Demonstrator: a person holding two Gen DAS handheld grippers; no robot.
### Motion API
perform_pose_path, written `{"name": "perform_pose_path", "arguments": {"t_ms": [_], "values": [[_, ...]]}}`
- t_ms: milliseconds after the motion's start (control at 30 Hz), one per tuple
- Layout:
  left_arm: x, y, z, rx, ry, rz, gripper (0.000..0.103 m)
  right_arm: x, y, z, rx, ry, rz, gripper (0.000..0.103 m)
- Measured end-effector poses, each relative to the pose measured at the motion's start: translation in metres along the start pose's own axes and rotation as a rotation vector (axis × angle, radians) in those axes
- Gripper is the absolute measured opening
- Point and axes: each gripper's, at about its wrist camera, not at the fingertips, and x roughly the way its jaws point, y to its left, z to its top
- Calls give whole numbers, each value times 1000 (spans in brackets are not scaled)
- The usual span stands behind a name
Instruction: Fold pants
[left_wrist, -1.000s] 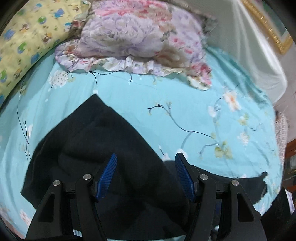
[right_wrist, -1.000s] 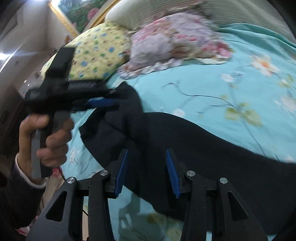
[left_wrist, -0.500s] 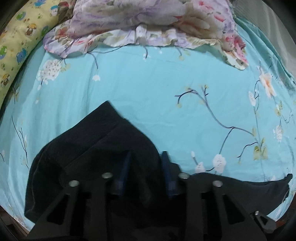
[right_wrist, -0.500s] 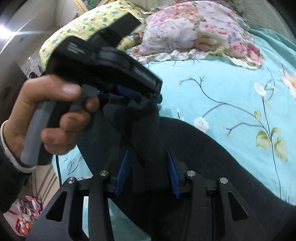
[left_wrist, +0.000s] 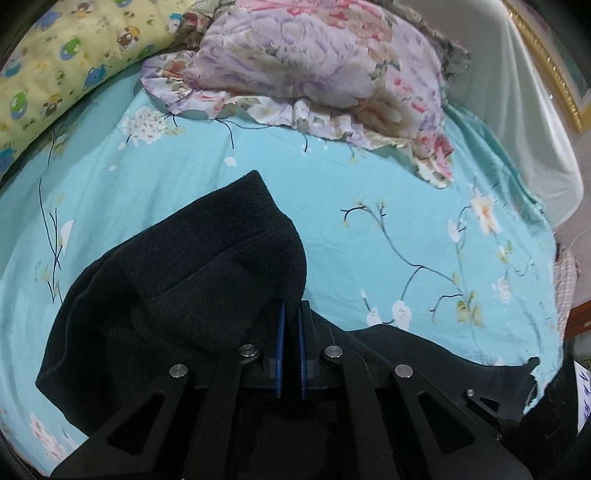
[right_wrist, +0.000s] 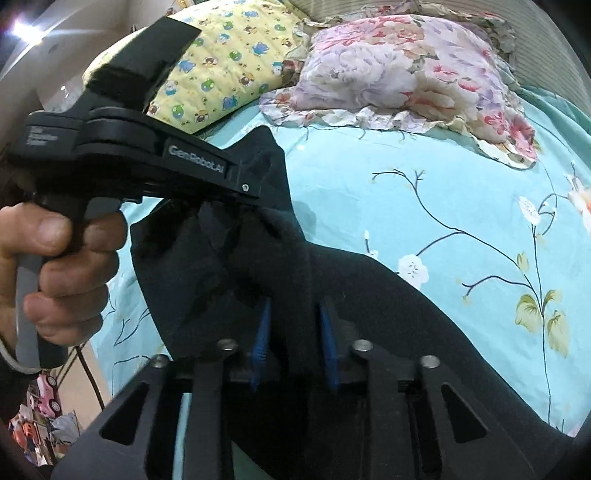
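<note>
The black pants (left_wrist: 207, 295) lie bunched on the teal flowered bedsheet (left_wrist: 369, 192), near the bed's front edge, with one long part running off to the right along that edge and the rest heaped in loose folds toward the left. The step in hand looks like gripping one end of the pants with both claws so it can be lifted and laid over. To do it well, both grips should sit on the same edge of the cloth and take all its layers, then rise together and level so the fabric hangs straight before it is carried across; a pull from one side alone would likely twist the heap. The left claw (left_wrist: 290, 314) is clamped on a fold of the pants, its blue pads pressed nearly together with a thin ridge of cloth between them. The right claw (right_wrist: 295, 325) has cloth between its pads, which stand a little apart; it seems to be gripping a thicker bundle, though how firmly I cannot tell. In the right wrist view the left hand (right_wrist: 55, 273) holds its tool by the handle, pointing forward and slightly down over the heap, just beside the right claw. A flowered pillow (left_wrist: 314, 62) and a yellow pillow (left_wrist: 62, 66) lie well beyond, at the head of the bed.
</note>
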Motion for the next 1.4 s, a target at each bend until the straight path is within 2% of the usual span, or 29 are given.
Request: {"name": "perform_pose_path", "arguments": {"t_ms": [167, 200, 433, 533, 633, 867, 1100, 1400], "values": [[-25, 11, -11, -43, -70, -85, 4, -10, 1, 0, 30, -11, 46, 11], [-29, 12, -12, -52, -86, -101, 4, -10, 1, 2, 31, -12, 54, 6], [-68, 47, -42, -144, -198, -195, 4, -30, 46, -1, -66, -18, 178, 6], [-81, 68, -59, -191, -243, -224, 4, -33, 62, -5, -98, -15, 194, 6], [-85, 89, -74, -235, -271, -249, 4, -29, 74, -9, -143, -7, 161, 6], [-78, 121, -97, -302, -289, -266, 4, -11, 85, -14, -160, 26, 110, 6], [-68, 147, -119, -368, -271, -281, 4, 7, 95, -21, -184, 71, 78, 6], [-59, 158, -135, -395, -242, -279, 5, 23, 98, -32, -201, 125, 56, 6]]}}
